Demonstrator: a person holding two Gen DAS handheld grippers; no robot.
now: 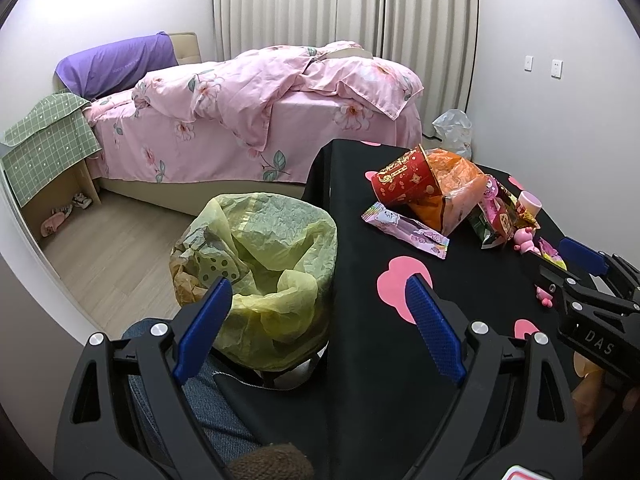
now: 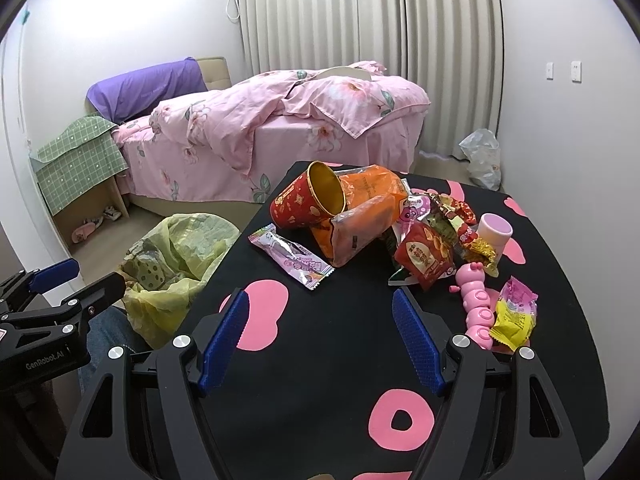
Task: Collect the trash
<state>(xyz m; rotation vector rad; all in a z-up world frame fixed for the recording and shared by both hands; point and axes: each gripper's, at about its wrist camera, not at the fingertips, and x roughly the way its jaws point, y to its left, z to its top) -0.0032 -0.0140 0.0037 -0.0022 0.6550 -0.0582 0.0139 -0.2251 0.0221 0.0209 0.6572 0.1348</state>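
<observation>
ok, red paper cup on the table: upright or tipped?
Tipped. The red cup lies on its side on the table, its open mouth showing the yellow inside, leaning against the orange bag.

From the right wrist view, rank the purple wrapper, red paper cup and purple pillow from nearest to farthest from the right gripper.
1. Purple wrapper, flat on the table just ahead of the right gripper, slightly left.
2. Red paper cup, on its side behind the wrapper.
3. Purple pillow, far left on the bed.
</observation>
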